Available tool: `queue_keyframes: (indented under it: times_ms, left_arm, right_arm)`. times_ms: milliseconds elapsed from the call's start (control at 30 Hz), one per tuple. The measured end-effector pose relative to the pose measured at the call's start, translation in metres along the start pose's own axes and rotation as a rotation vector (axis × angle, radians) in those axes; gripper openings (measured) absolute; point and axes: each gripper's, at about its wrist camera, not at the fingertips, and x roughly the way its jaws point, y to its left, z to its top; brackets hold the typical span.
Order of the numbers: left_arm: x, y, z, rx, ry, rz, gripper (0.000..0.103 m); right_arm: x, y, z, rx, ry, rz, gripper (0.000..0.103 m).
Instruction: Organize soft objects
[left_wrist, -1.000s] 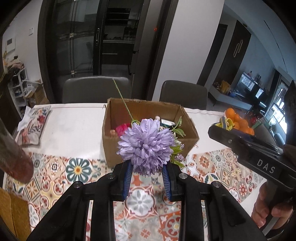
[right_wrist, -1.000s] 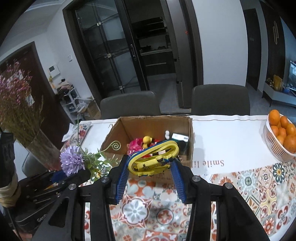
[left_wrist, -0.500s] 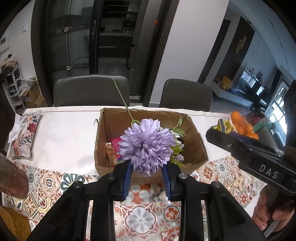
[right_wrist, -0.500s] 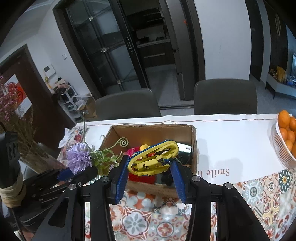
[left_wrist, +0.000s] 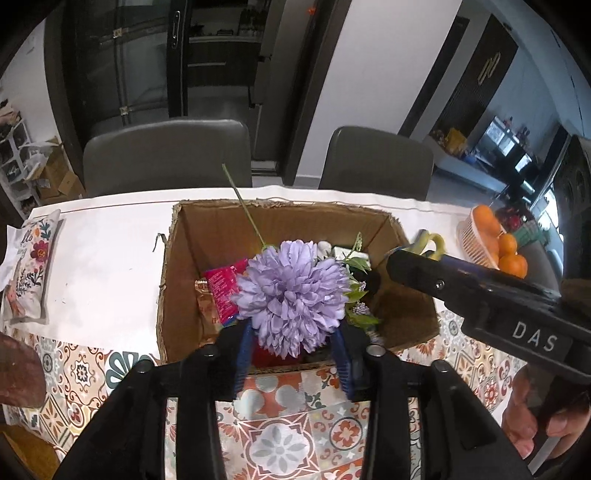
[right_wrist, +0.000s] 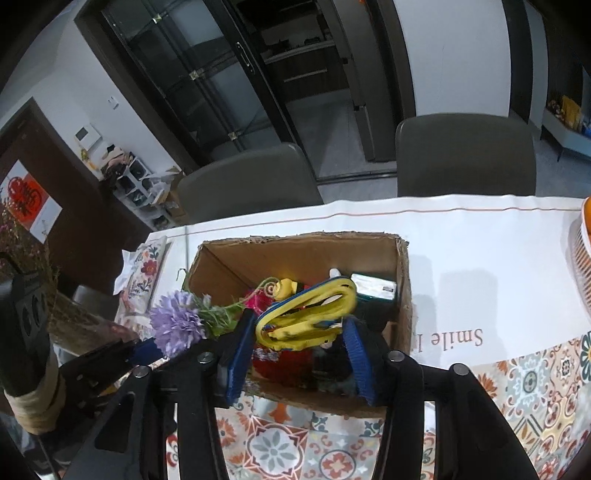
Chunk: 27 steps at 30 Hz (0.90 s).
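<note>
My left gripper (left_wrist: 291, 354) is shut on a purple artificial flower (left_wrist: 293, 291) with green leaves, held over the front of an open cardboard box (left_wrist: 177, 266). The flower also shows in the right wrist view (right_wrist: 177, 325). My right gripper (right_wrist: 299, 354) is shut on a yellow and blue soft toy (right_wrist: 306, 317), held over the same box (right_wrist: 404, 295). Inside the box lie a pink packet (left_wrist: 221, 291), a red item (right_wrist: 284, 363) and a dark box (right_wrist: 373, 288).
The box stands on a table with a white and patterned cloth (left_wrist: 103, 258). A floral cushion (left_wrist: 27, 266) lies at the left. A basket of oranges (left_wrist: 491, 240) is at the right. Two grey chairs (left_wrist: 166, 155) stand behind. A vase with dried flowers (right_wrist: 33, 280) is left.
Both grippers moved forward and higher over the box, each still holding its object. The box interior now lies under the flower and the toy.
</note>
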Motion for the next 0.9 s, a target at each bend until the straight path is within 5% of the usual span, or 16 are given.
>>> queue_keyframes:
  times_ms: [100,467,900]
  left_arm:
    - [0.005,0.002,0.001,-0.003,0.015,0.004,0.05]
    - [-0.008,0.01,-0.006,0.006,0.007,0.066,0.052]
    - [-0.088,0.012,-0.056,0.005,-0.094,0.135,0.057]
  right_arm:
    - [0.006,-0.001,0.001,0.007,0.013,-0.006,0.061]
    - [-0.004,0.006,-0.011,-0.024,0.004,-0.066,0.061]
    - [-0.072,0.042,-0.07,-0.085,-0.118,-0.178,0.061]
